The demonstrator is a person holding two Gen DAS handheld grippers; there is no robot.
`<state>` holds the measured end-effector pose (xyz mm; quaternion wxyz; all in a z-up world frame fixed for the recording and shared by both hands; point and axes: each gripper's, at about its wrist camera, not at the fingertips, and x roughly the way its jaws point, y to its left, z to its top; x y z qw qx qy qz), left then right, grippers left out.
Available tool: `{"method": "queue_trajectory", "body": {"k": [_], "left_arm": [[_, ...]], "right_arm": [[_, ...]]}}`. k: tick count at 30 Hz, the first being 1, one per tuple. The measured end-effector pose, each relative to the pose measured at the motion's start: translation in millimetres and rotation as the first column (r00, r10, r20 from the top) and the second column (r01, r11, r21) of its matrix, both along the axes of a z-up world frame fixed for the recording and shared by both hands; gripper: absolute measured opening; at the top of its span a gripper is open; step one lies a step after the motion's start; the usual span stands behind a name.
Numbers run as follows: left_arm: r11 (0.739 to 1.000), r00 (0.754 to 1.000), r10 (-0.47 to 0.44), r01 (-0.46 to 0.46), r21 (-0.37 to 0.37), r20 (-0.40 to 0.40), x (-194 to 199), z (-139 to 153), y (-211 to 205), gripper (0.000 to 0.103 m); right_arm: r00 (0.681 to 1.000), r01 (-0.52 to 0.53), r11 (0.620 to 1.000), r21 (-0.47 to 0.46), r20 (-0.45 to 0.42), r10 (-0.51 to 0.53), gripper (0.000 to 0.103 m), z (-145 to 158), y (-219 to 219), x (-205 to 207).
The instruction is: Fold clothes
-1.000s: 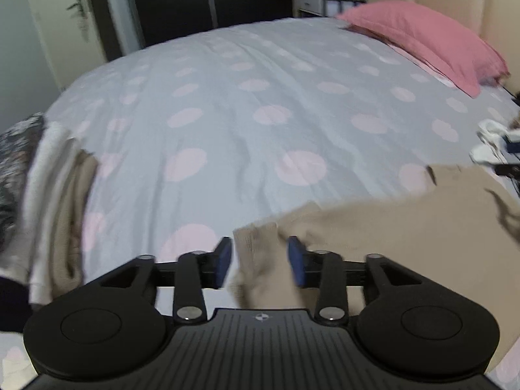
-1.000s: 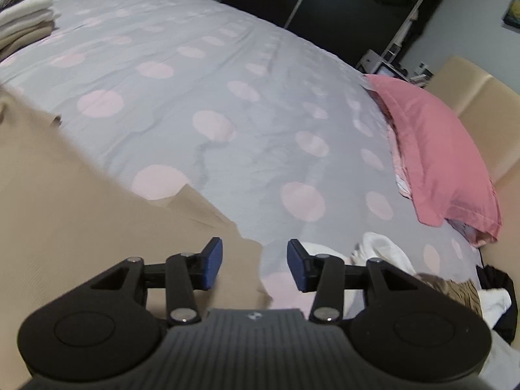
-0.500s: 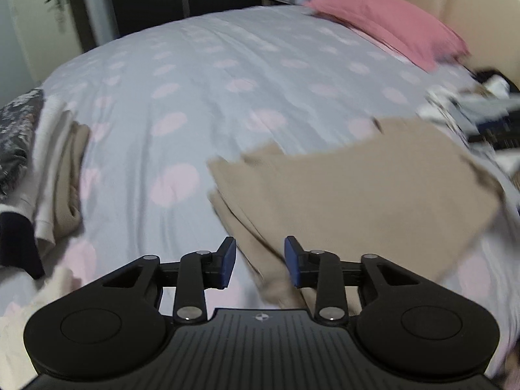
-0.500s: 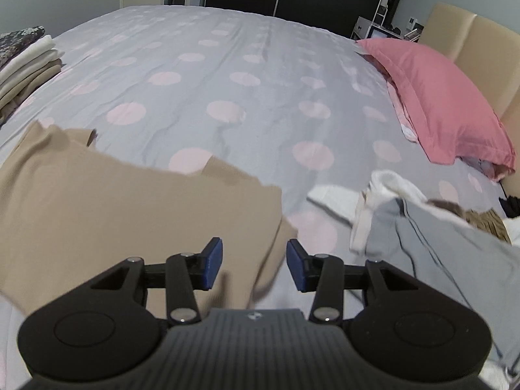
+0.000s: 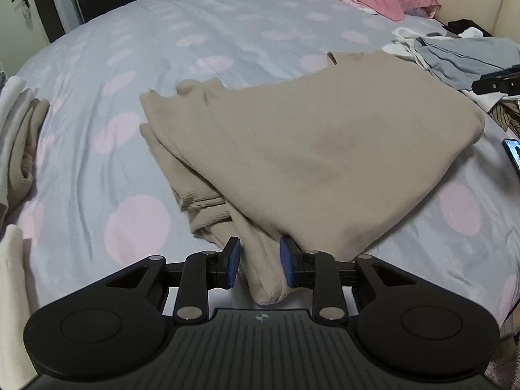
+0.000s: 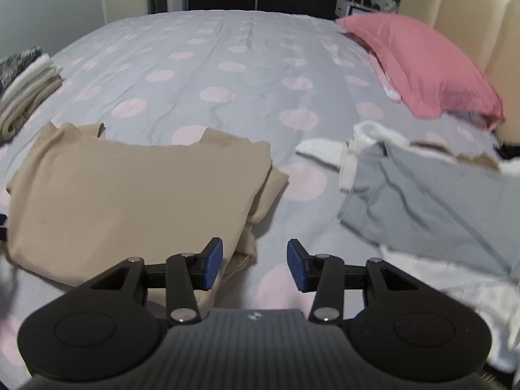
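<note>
Between left claw [image 5: 260, 266] pads: beige sweater [image 5: 302, 149]

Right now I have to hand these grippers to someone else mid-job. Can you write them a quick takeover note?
Left gripper: open, pads either side of a bunched end of the beige garment, not clamped.
Right gripper: open, empty, over the spotted bedspread beside the garment's right edge.
Done: the beige garment lies folded over on itself; a folded stack sits at the far left.
Left: tuck in the loose end and finish this fold, then fold the unfolded pile, grey garment on top, on the right by the pink pillow.
</note>
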<state>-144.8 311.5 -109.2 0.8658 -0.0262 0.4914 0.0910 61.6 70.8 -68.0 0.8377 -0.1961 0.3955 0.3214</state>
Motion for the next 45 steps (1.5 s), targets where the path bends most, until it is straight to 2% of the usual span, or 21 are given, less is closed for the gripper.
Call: {"method": "queue_trajectory", "body": {"k": [1,2,3,5,9,11,13,14,18,21,22,24,27,30,32,35,38,39,40,42,45], "left_arm": [[1.0,1.0,-0.005,0.005,-0.006,0.003,0,0,0,0.013],[1.0,1.0,-0.01,0.01,-0.012,0.005,-1,0,-1,0.003],[1.0,1.0,-0.009,0.009,-0.005,0.008,-2,2,-2,0.002],[1.0,1.0,-0.005,0.004,0.008,0.015,-5,5,-5,0.001],[0.991,0.993,0.108,-0.104,-0.082,0.045,-26,20,13,0.001],[0.979,0.985,0.167,-0.16,-0.128,0.051,-39,23,25,0.0],[0.965,0.972,0.235,-0.23,-0.127,0.026,-49,21,36,0.0],[0.959,0.964,0.267,-0.265,-0.099,0.004,-56,17,42,0.0],[0.934,0.944,0.33,-0.325,-0.151,0.014,-77,14,61,0.0],[0.934,0.949,0.309,-0.289,-0.208,0.066,-83,20,56,0.0],[0.94,0.954,0.29,-0.271,-0.206,0.071,-80,21,52,0.0],[0.951,0.964,0.254,-0.234,-0.203,0.079,-74,21,43,0.01],[0.969,0.978,0.19,-0.172,-0.177,0.087,-65,19,29,0.021],[0.983,0.991,0.116,-0.105,-0.148,0.067,-54,12,15,0.025],[0.991,0.997,0.067,-0.061,-0.118,0.048,-46,7,5,0.025],[0.997,1.0,0.005,-0.003,-0.076,0.023,-36,-2,-9,0.026],[0.999,1.0,-0.028,0.028,-0.021,0.004,-27,-11,-18,0.025],[1.0,1.0,-0.026,0.026,-0.016,0.0,-26,-12,-19,0.014],[1.0,1.0,-0.02,0.02,-0.023,0.004,-26,-11,-17,0.006],[0.999,1.0,-0.008,0.009,-0.037,0.014,-26,-7,-13,0.005],[0.999,1.0,-0.002,0.003,-0.046,0.021,-30,6,-8,0.004]], "right_arm": [[1.0,0.002,1.0,0.002,-0.008,-0.002,0.048,-2,-1,-1],[1.0,0.004,1.0,0.005,-0.017,-0.004,0.048,-3,-2,-1],[1.0,0.007,1.0,0.007,-0.025,-0.006,0.048,-5,-3,-2],[0.999,0.011,1.0,0.012,-0.042,-0.01,0.048,-9,-6,-4],[0.997,0.02,1.0,0.02,-0.076,-0.018,0.046,-15,-10,-6],[0.995,0.025,0.999,0.025,-0.093,-0.022,0.042,-19,-12,-8],[0.992,0.026,1.0,0.007,-0.123,-0.024,0.035,-27,-12,-6],[0.991,0.027,1.0,0.0,-0.134,-0.027,0.034,-30,-12,-6],[0.987,0.059,0.998,0.018,-0.148,-0.056,0.034,-28,-16,-1],[0.986,0.091,0.994,0.059,-0.142,-0.082,0.034,-17,-25,4],[0.986,0.096,0.993,0.072,-0.141,-0.085,0.034,-14,-28,5],[0.987,0.08,0.993,0.082,-0.146,-0.067,0.035,-12,-32,4],[0.985,-0.017,0.998,0.054,-0.172,0.026,0.036,-21,-29,-7],[0.972,-0.114,0.993,0.03,-0.201,0.118,0.041,-30,-26,-17],[0.97,-0.163,0.987,-0.001,-0.185,0.16,0.041,-39,-21,-26],[0.97,-0.167,0.986,0.008,-0.179,0.165,0.041,-49,-14,-27],[0.973,-0.163,0.986,0.018,-0.16,0.164,0.032,-52,-8,-24],[0.975,-0.164,0.986,0.018,-0.149,0.165,0.016,-51,-6,-24],[0.975,-0.165,0.986,0.022,-0.145,0.167,0.011,-49,-6,-23],[0.977,-0.168,0.986,0.02,-0.13,0.169,0.008,-41,-8,-25],[0.979,-0.195,0.981,-0.022,-0.057,0.194,0.006,-30,-13,-32]]}}
